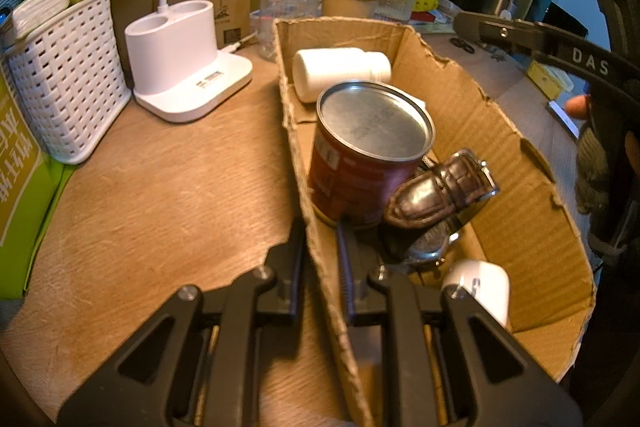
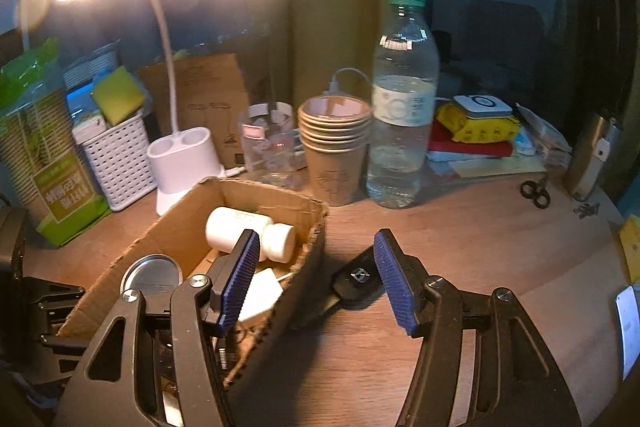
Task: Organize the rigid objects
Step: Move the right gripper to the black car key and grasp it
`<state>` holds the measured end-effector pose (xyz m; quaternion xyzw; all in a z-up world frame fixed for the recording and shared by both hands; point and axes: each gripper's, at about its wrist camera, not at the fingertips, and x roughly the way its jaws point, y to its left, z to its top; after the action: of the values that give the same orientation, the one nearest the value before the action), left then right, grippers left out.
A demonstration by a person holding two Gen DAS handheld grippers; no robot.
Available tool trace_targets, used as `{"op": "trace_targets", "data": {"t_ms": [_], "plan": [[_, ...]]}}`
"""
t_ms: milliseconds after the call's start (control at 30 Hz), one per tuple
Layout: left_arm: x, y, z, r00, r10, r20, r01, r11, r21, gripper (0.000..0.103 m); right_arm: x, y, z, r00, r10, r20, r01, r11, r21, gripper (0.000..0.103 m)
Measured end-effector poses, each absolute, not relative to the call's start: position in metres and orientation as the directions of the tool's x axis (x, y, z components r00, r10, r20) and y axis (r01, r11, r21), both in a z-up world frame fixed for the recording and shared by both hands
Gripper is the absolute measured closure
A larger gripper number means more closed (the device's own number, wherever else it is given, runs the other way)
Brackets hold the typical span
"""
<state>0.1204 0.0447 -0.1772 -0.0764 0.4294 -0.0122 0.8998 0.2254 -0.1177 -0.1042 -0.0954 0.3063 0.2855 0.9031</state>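
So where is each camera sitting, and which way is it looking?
Left wrist: rides on the left gripper, looking down into the cardboard box; its fingers pinch the box's near wall, and the other tool with a fingertip shows at right.
Right wrist: rides on the right gripper, looking across the table at a black key fob; its blue fingers stand apart, empty.
Both see the box, white pill bottle, can, paper cups.

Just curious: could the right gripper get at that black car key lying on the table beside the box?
Probably yes. The right gripper is open, the car key lies on bare table between its fingers, outside the cardboard box, and nothing covers it.
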Motion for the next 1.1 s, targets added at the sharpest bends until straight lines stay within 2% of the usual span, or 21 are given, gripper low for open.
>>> {"op": "trace_targets", "data": {"t_ms": [300,933,1100], "plan": [[0.120,0.045,-0.177,0.631,-0.087,-0.771,-0.044,0.988,-0.148,0.086,0.238,-0.132,-0.114,0.666,0.410,-0.623,-0.520,0.854,0.007,0.040],[0.120,0.045,-0.177,0.631,-0.087,-0.771,-0.044,0.988,-0.148,0.086,0.291,-0.146,-0.164,0.544,0.405,-0.735,-0.420,0.890,0.180,0.040],[0.120,0.045,-0.177,0.631,-0.087,-0.771,-0.044,0.988,-0.148,0.086,0.301,-0.142,-0.171,0.524,0.396,-0.755,-0.418,0.891,0.177,0.040]]}}
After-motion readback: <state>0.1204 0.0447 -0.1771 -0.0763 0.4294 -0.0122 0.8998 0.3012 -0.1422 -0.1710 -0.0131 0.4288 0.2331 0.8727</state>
